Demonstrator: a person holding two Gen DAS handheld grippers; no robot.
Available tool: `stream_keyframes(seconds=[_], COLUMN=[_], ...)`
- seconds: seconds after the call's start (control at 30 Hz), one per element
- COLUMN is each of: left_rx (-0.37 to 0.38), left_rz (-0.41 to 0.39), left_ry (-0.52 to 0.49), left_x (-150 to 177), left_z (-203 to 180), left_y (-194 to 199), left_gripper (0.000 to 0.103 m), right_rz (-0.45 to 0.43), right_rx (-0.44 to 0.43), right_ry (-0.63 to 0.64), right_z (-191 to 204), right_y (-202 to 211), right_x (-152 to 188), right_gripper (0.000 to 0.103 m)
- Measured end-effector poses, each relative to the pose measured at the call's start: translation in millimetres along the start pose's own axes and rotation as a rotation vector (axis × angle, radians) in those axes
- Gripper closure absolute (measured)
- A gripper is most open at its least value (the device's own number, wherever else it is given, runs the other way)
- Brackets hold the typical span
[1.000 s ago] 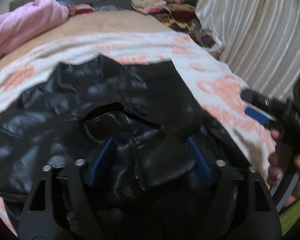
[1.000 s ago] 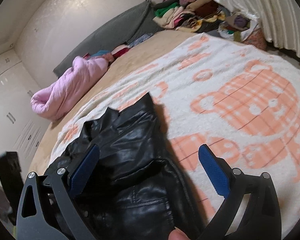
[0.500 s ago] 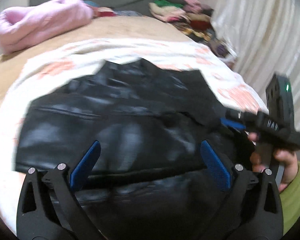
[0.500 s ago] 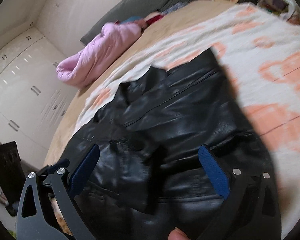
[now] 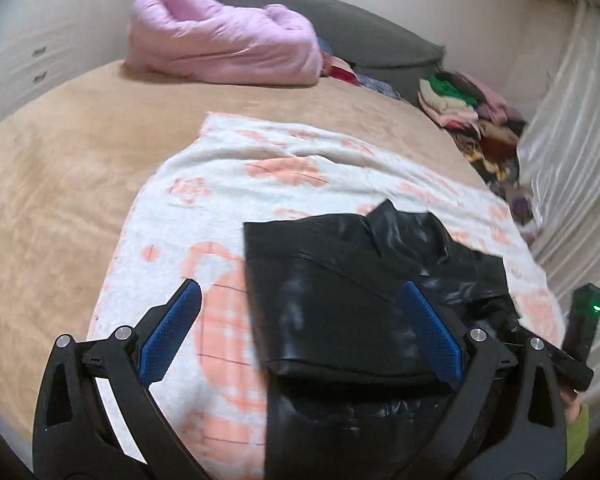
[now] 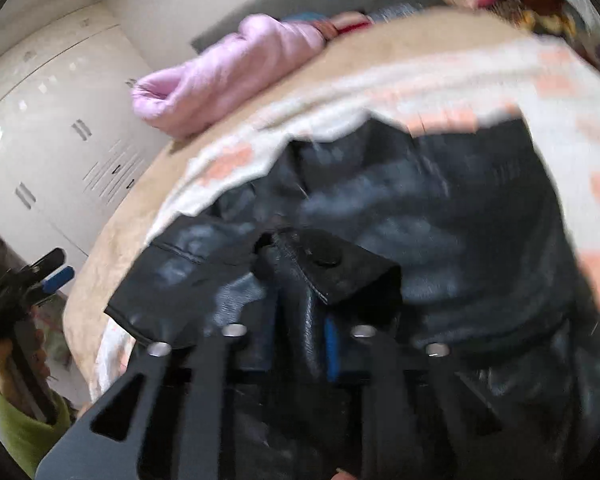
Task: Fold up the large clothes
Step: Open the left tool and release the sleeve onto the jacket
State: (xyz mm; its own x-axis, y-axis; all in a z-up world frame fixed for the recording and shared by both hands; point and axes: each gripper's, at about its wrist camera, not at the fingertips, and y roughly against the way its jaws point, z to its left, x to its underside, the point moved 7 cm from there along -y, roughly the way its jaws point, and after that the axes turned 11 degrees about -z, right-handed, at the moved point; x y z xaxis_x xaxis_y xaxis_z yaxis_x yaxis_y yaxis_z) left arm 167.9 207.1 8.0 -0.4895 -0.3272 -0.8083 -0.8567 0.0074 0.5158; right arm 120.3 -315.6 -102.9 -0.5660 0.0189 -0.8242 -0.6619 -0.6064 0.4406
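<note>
A black leather jacket (image 5: 352, 300) lies partly folded on a white blanket with orange prints (image 5: 228, 208) on the bed. My left gripper (image 5: 300, 332) is open and empty above the jacket's left edge. My right gripper (image 6: 296, 340) is shut on a fold of the black leather jacket (image 6: 440, 220) near a snap tab. The right gripper also shows at the left wrist view's right edge (image 5: 580, 344), and the left gripper shows in the right wrist view (image 6: 40, 280).
A pink quilt (image 5: 224, 48) lies at the head of the beige bed (image 5: 60, 168), by a grey headboard (image 5: 364, 36). A pile of clothes (image 5: 472, 112) sits at the far right beside a white curtain (image 5: 572, 160). White wardrobes (image 6: 40, 140) stand at the left.
My left gripper let go of the jacket, opened and swung left over the blanket. My right gripper moved onto the jacket and shut on a fold of it.
</note>
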Motion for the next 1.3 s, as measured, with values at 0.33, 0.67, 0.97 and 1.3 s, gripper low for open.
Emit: stream_keyframes(seconds=[0.33,0.67,0.97,1.3], left_rx=[0.016,0.074,0.158,0.179], left_rz=[0.014,0.055,0.124,0.262], left_ry=[0.052,-0.019,-0.005,-0.047], left_x=[-1,0,13,51], left_z=[-1,-40,-67,-80], left_y=[-9,-38,-77,-109], left_gripper=[0.010,0.010,0.034,0.063], right_rz=[-0.174,-0.182,-0.143,-0.115], right_rx=[-0.029,0.010,0.054,0.083], right_ry=[0.270,0.277,0.261,0.244], right_z=[39,19,4,-10], right_y=[47,53,42,33], right_x=[-90,-95,-83,-74], right_gripper=[0.092,0.092,0.091,0.087])
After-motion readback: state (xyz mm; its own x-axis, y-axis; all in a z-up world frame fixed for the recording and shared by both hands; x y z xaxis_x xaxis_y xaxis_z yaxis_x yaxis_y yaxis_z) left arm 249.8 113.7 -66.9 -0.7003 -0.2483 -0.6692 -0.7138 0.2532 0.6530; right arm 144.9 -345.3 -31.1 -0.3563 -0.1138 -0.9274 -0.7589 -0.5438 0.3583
